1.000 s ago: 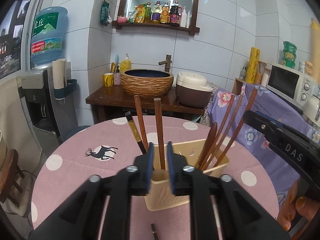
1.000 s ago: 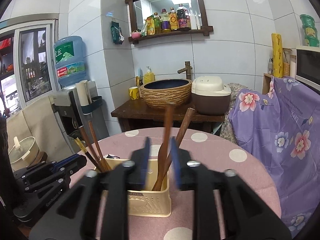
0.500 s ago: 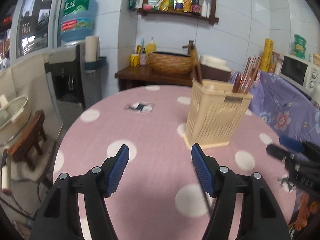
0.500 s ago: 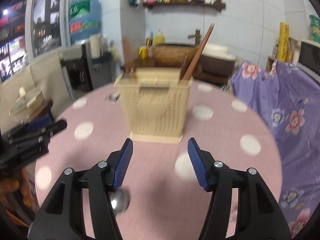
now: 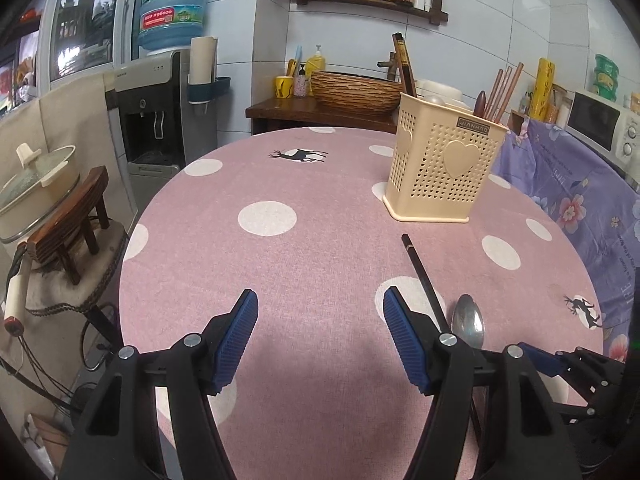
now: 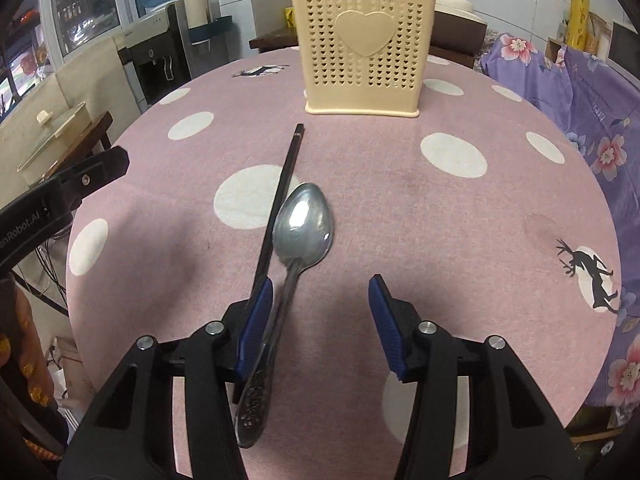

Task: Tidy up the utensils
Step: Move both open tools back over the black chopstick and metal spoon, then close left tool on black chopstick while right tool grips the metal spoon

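Right gripper [image 6: 320,320], jaws closing on nothing yet, hangs over the spoon [image 6: 296,248] on the desk [image 6: 460,220]; its handle runs back beneath the left finger. Left gripper [image 5: 320,340] spread, empty.

Pink tablecloth [image 6: 400,208] with white polka dots and black deer prints; cream utensil holder [image 6: 362,40] punched with tiny hearts; shiny silver spoon [image 6: 300,232]; black chopstick [image 6: 282,188]; blue gripper pads [image 6: 256,320].

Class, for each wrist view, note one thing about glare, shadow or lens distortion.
Right wrist view: glare on the spoon bowl, soft shadow under the right gripper. Left wrist view: sharp, but the table edge and wall tiles curve, with dark corners.
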{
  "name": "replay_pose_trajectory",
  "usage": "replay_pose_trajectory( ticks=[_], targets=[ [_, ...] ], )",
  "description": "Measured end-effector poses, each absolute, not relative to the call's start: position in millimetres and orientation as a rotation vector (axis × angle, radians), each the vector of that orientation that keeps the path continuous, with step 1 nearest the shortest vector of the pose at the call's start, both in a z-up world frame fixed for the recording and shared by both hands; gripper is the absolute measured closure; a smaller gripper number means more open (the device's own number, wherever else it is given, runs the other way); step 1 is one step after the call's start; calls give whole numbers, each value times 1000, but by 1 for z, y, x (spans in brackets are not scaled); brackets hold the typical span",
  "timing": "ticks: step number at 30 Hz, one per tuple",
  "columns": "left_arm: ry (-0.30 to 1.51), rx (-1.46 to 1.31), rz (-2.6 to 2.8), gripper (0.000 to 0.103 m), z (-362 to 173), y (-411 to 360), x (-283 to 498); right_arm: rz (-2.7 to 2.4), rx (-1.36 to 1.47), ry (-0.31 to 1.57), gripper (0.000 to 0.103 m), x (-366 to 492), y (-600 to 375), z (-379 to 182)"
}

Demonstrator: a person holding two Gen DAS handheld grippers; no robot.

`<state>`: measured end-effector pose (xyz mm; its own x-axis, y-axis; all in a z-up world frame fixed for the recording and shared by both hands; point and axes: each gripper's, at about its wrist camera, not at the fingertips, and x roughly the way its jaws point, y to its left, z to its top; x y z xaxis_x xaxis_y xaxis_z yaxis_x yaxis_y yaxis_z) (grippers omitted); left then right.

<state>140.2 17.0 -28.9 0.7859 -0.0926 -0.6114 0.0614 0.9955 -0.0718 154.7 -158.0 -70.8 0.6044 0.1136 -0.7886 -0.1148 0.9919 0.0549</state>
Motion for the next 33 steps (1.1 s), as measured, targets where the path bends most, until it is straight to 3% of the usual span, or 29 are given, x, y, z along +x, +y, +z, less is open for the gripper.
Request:
replay_pose_trajectory(
  ticks=[6,8,10,13,25,27,29,30,31,33],
  targets=[
    [669,-55,-80,38,-34,20,137,117,-46,906,64,153,-149,-73],
    [675,-60,-79,38,-36,21,136,123,-52,902,72,153,-149,-73],
    [681,-70,-77,38,-38,23,136,120,-51,896,85,154,-153,-73],
    [690,-74,-80,38,-41,23,137,105,-31,896,94,157,-166,-73],
    [744,-76,-143,38,-49,5,145,1,80,878,96,169,-247,-74],
    [759,-68,-168,38,-51,-5,148,24,113,872,92,169,-251,-75],
    [769,-63,-191,38,-52,-12,150,46,141,862,72,168,-254,-74],
    [774,-62,-200,37,-53,-17,151,44,146,848,51,168,-255,-73],
    [781,-61,-211,36,-53,-21,154,47,145,828,44,166,-256,-70],
    [806,-62,-232,35,-56,-29,161,49,124,815,44,168,-257,-66]
  ],
)
